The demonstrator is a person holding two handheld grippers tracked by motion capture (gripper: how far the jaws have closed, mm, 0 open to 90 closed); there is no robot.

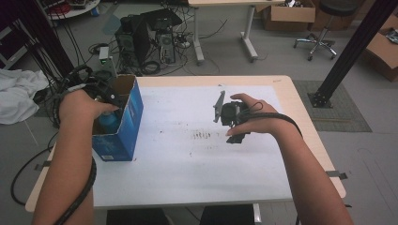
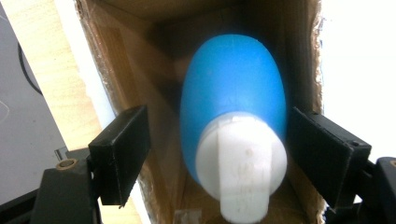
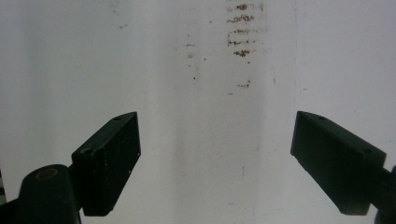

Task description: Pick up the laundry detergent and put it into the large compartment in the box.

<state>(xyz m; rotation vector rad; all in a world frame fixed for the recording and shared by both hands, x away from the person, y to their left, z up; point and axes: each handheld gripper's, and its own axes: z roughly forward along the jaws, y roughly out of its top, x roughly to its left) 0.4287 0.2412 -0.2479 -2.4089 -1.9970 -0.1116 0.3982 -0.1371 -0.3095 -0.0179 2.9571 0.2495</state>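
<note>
Smooth egg-shaped blue bottle (image 2: 233, 93) in cardboard box (image 2: 140, 60)

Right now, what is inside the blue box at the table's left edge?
A blue bottle with a white cap sits inside the blue box, between the open left gripper jaws. The bottle covers the box's bottom, so anything beneath it is hidden.

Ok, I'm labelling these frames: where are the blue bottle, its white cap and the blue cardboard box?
blue bottle (image 2: 233, 79), left gripper view, middle of its rounded body.
white cap (image 2: 243, 163), left gripper view, its top face.
blue cardboard box (image 1: 133, 117), high view, its blue outer side.
</note>
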